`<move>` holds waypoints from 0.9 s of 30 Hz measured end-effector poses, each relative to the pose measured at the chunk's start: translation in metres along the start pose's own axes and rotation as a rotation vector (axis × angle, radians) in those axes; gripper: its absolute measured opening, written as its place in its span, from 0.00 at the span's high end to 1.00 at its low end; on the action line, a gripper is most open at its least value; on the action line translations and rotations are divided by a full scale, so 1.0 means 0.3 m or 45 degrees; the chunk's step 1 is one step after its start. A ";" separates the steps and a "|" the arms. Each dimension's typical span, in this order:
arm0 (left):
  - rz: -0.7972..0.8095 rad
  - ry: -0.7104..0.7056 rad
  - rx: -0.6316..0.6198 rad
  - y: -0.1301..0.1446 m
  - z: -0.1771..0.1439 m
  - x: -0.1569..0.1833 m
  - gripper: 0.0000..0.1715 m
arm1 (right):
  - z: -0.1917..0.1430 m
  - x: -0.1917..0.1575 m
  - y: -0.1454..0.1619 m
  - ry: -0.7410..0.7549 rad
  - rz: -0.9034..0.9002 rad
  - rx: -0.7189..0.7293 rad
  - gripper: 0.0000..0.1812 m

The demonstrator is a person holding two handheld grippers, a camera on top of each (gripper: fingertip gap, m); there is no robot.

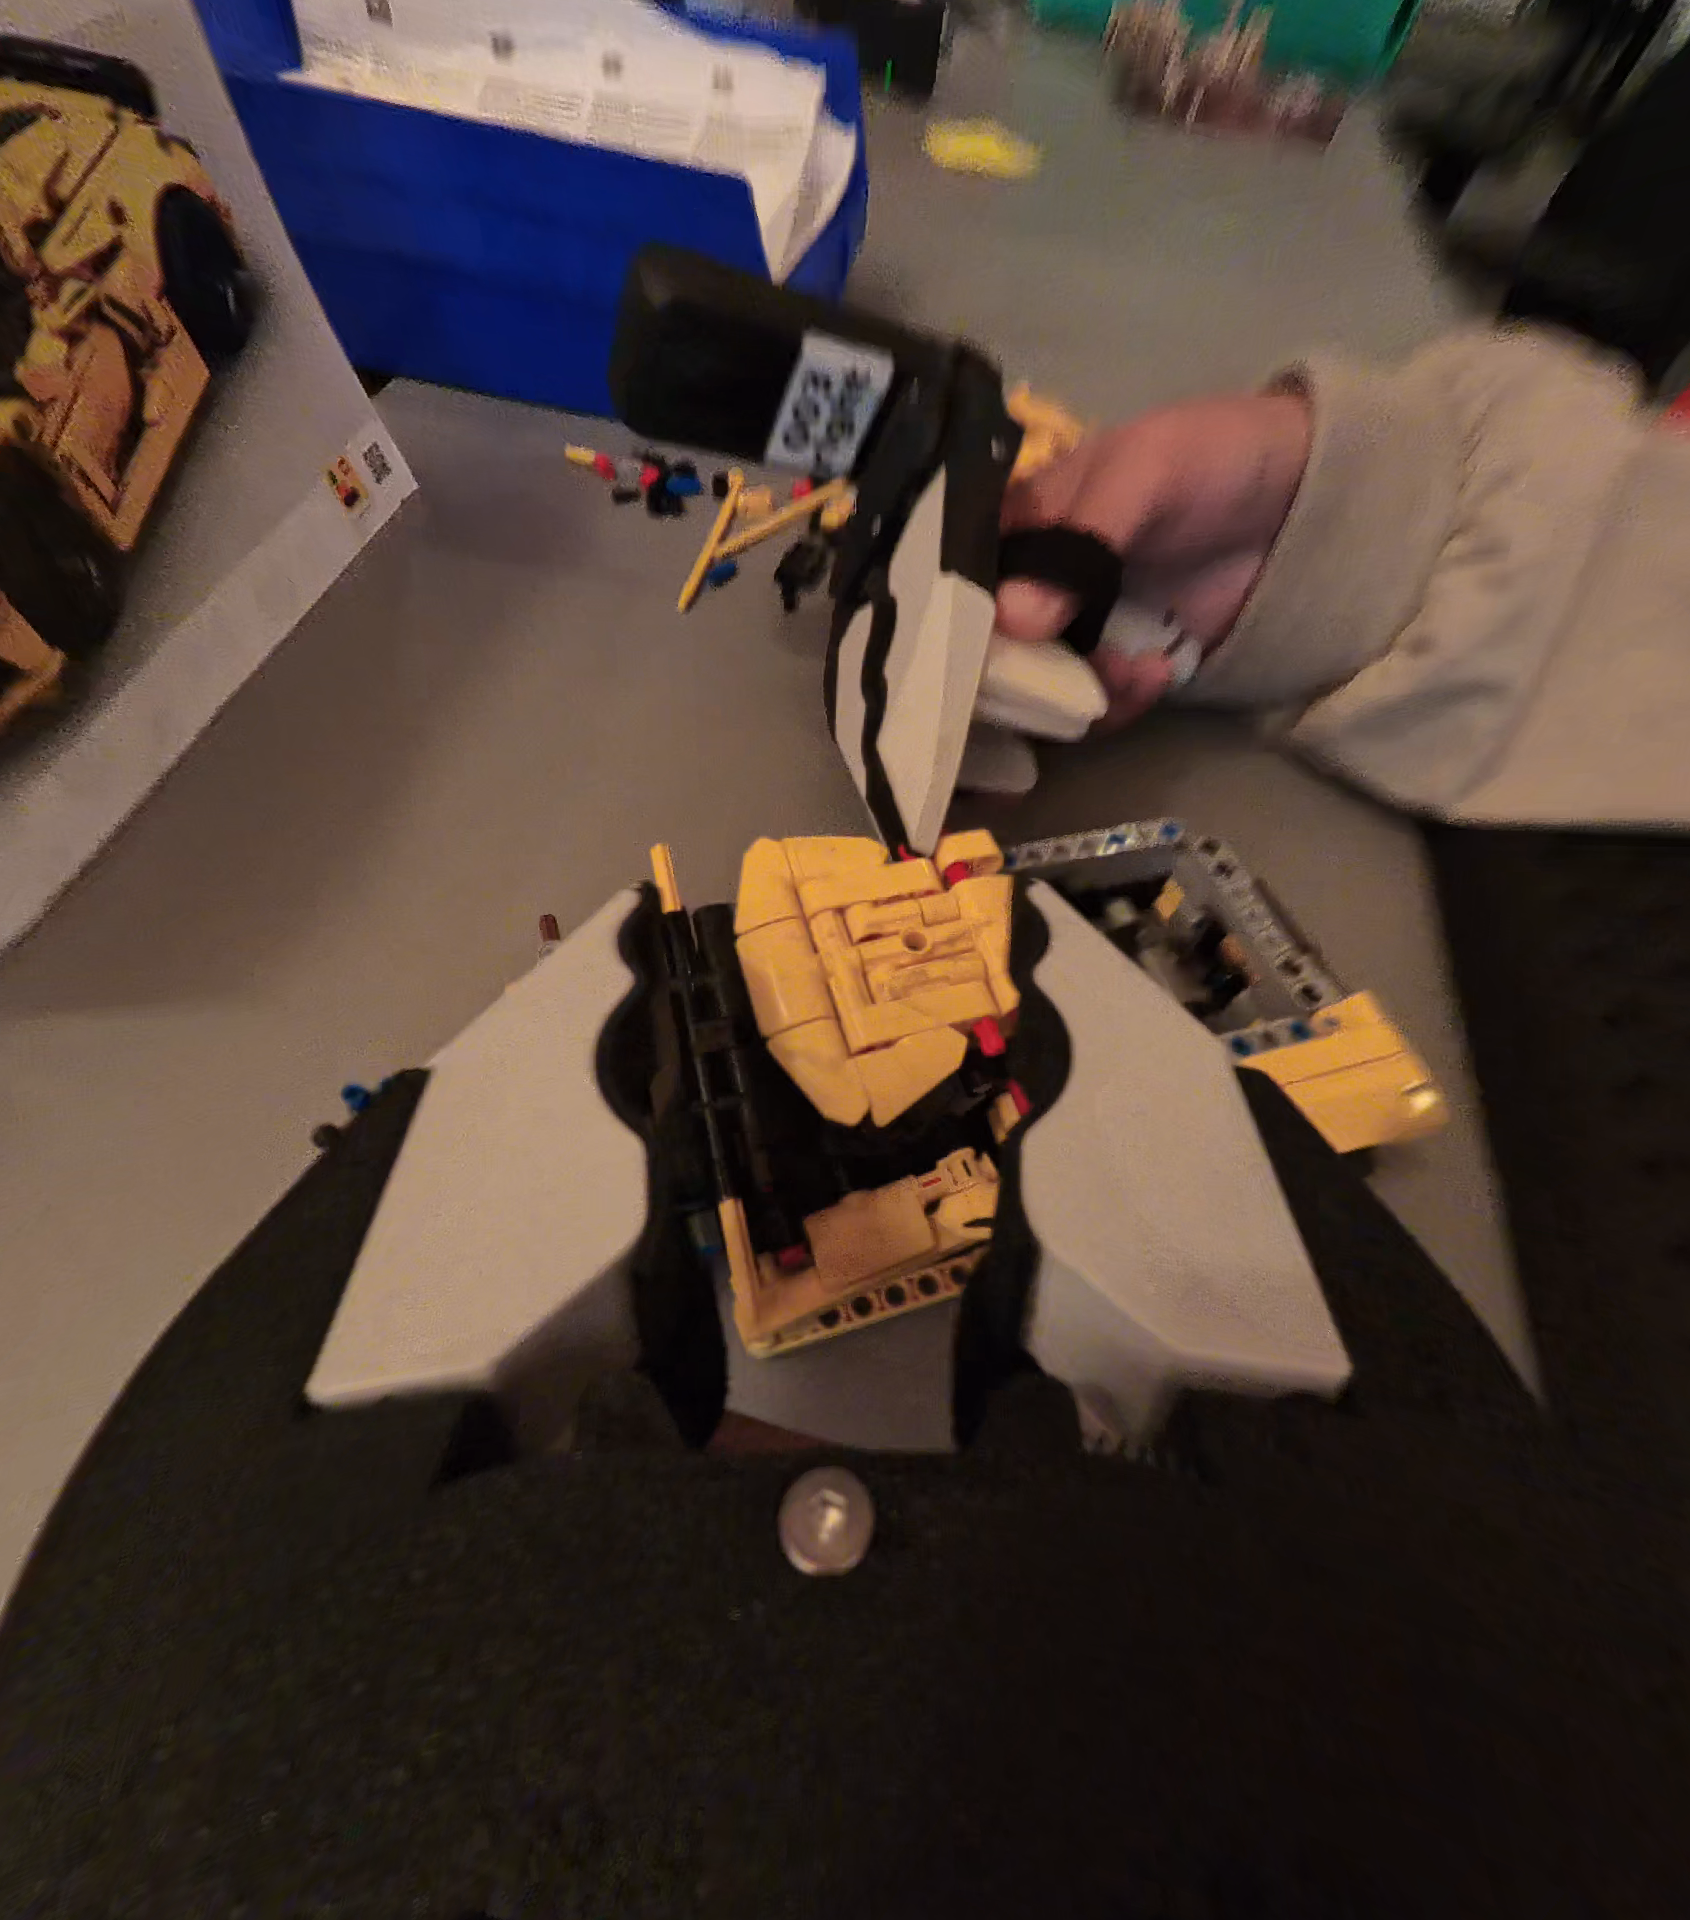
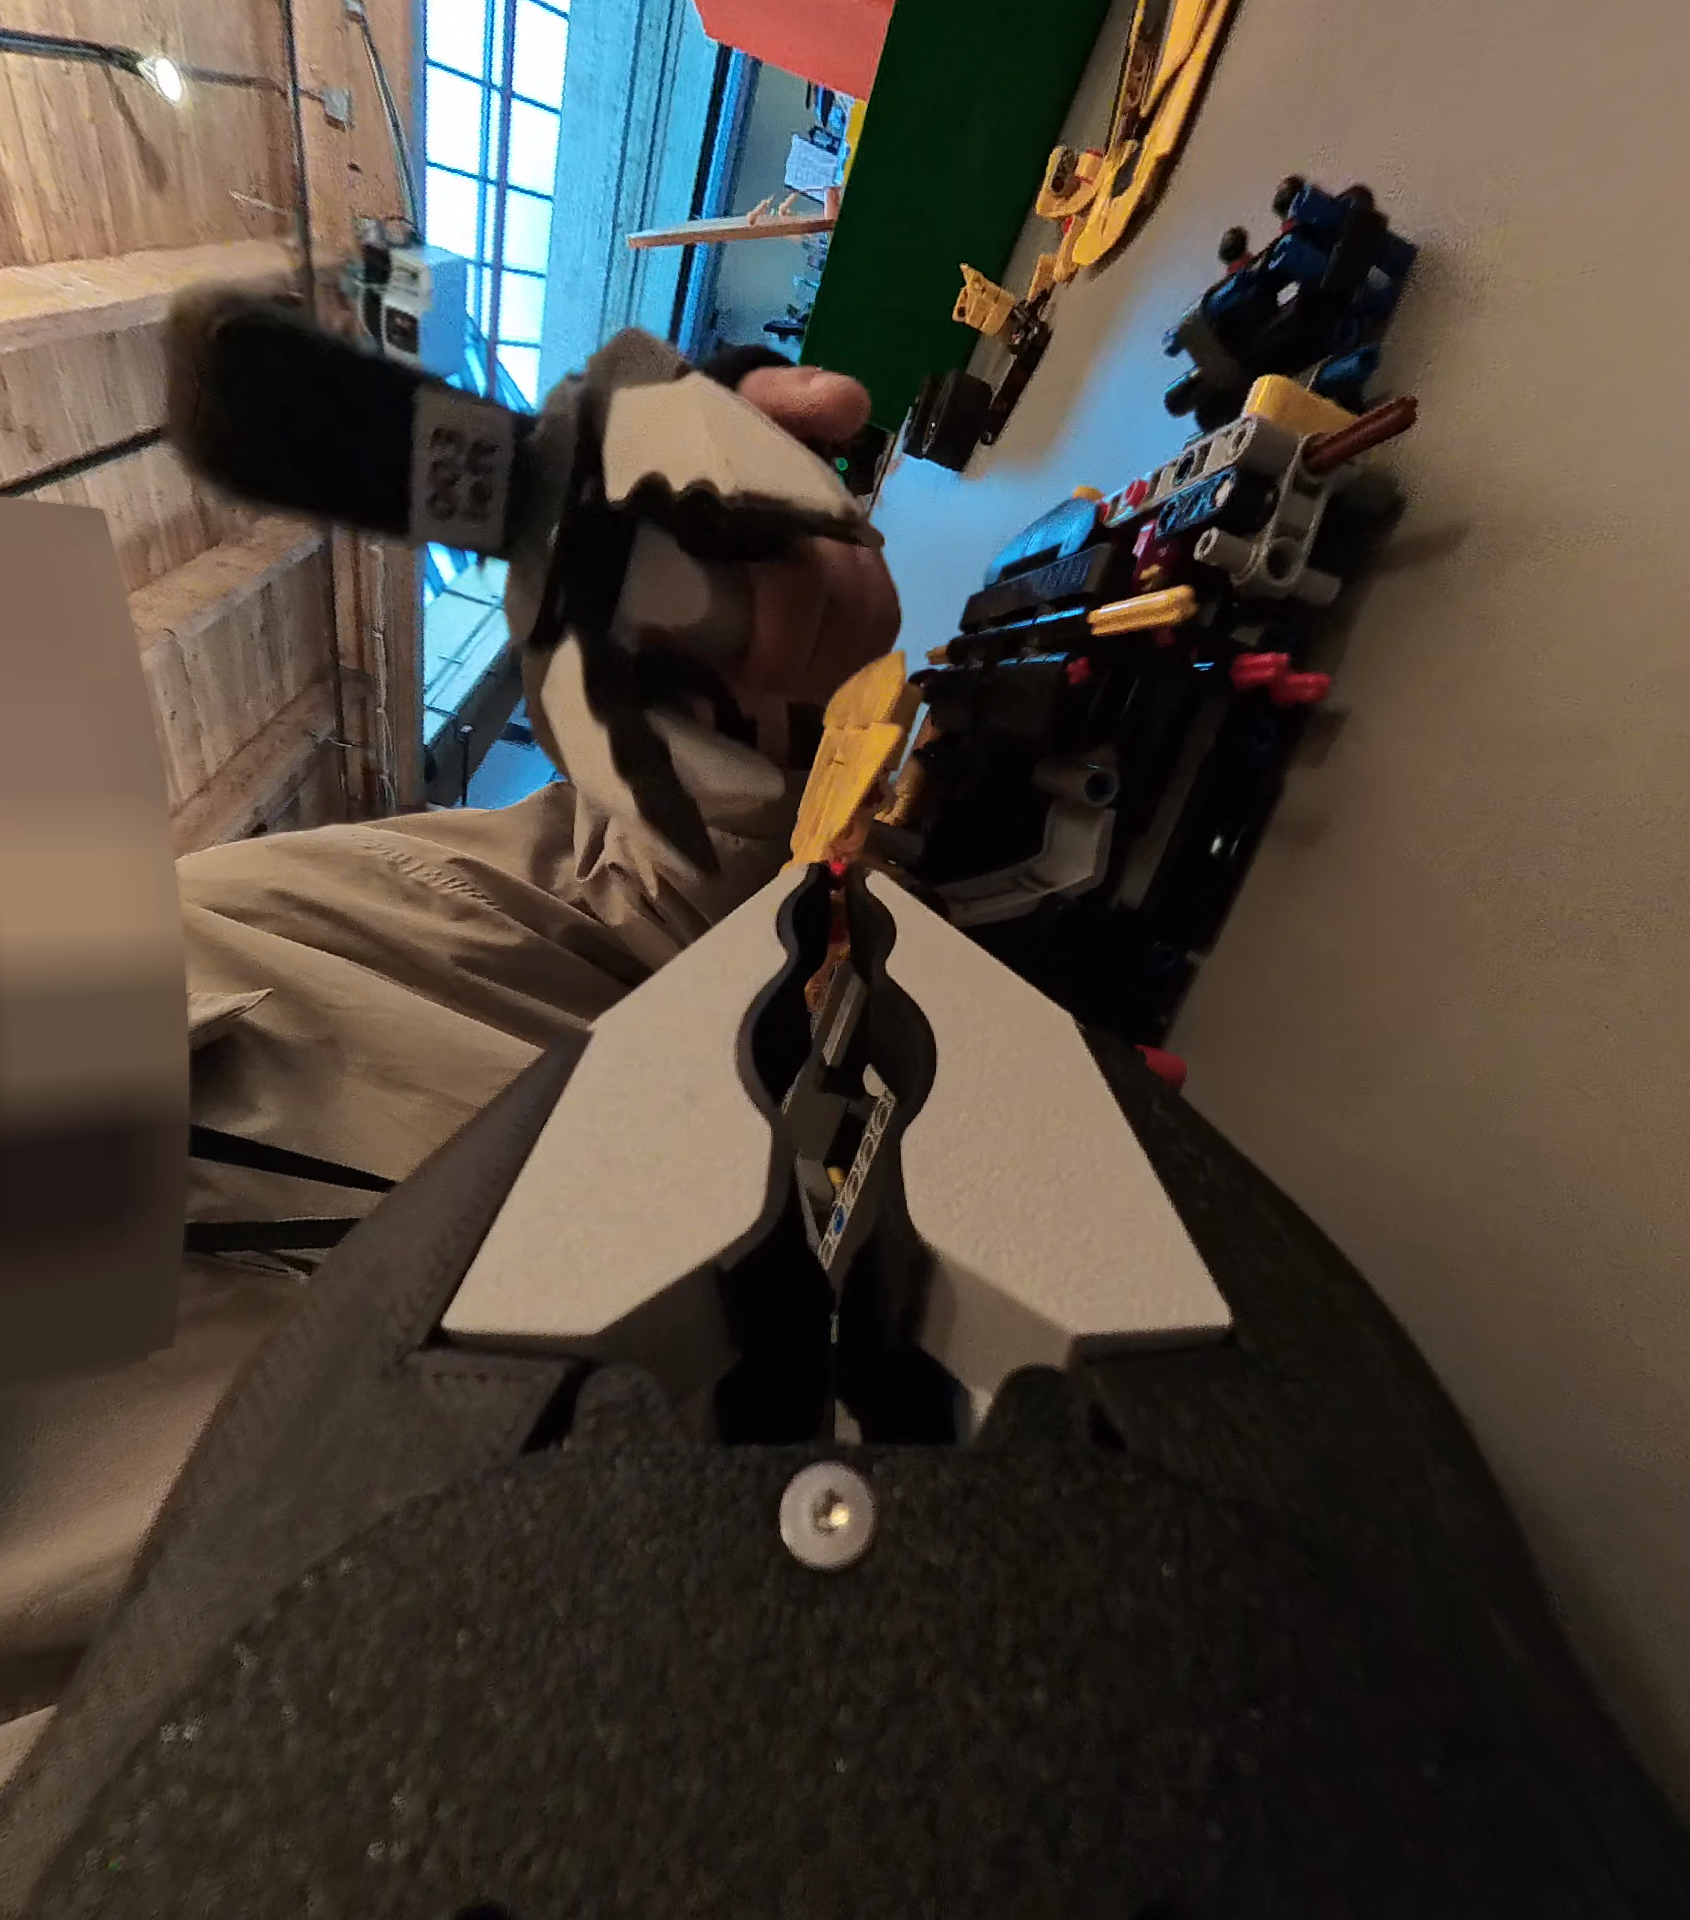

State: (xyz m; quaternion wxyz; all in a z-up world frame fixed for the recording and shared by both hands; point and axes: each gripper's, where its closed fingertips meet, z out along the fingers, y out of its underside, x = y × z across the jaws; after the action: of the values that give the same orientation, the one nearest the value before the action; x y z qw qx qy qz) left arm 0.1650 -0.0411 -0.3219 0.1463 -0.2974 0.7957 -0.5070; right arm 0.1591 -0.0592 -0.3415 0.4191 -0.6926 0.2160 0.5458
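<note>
Yellow-black brick assembly: left wrist view, sits between left gripper fingers, both sides touching, so pinched.
Right gripper, ahead: tips pressed nrly together on a small red pin at assembly's far top edge.
Risk, left: thin yellow panels may pop off if squeeze or twist grows.
Grey table: loose bricks lie well beyond.
Right wrist view: right gripper tips nrly shut at the yellow edge; pin hold looks shallow, could slip.

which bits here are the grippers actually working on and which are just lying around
In hand:
- yellow and black brick-built car section, clamped by the left gripper
- small red pin at its top edge, where the right gripper pinches

Lying about:
- loose small bricks on the grey table
- blue bin of papers
- picture of a yellow car
</note>
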 end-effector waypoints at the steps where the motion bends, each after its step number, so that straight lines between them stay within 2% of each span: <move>1: 0.065 -0.041 -0.070 0.014 0.020 0.012 0.55 | 0.004 0.000 -0.001 0.014 -0.009 0.003 1.00; 4: 0.027 -0.034 -0.204 0.047 0.062 0.054 0.48 | 0.004 0.003 -0.009 0.036 -0.007 0.028 1.00; 7: -0.043 -0.134 -0.251 0.059 0.089 0.031 0.48 | 0.003 0.008 -0.022 0.088 -0.027 0.063 1.00; 8: -0.039 -0.197 -0.266 0.064 0.099 0.017 0.49 | 0.005 0.006 -0.025 0.095 -0.031 0.072 1.00; 9: -0.038 -0.273 -0.291 0.074 0.104 -0.006 0.55 | 0.007 0.005 -0.026 0.095 -0.032 0.076 1.00; 10: -0.059 -0.285 -0.294 0.074 0.106 -0.010 0.57 | 0.008 0.003 -0.027 0.095 -0.034 0.082 1.00; 24: -0.037 -0.163 -0.256 0.069 0.131 0.038 0.58 | -0.046 -0.007 0.008 -0.003 0.017 0.027 1.00; 27: -0.053 -0.234 -0.266 0.086 0.084 -0.018 0.58 | -0.285 0.024 -0.105 0.113 0.027 0.377 1.00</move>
State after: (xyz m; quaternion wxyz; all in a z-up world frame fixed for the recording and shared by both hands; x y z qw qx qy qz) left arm 0.1743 -0.0478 -0.3565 0.1764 -0.3727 0.8209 -0.3951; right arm 0.2343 -0.1104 -0.3329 0.5009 -0.6444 0.3197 0.4813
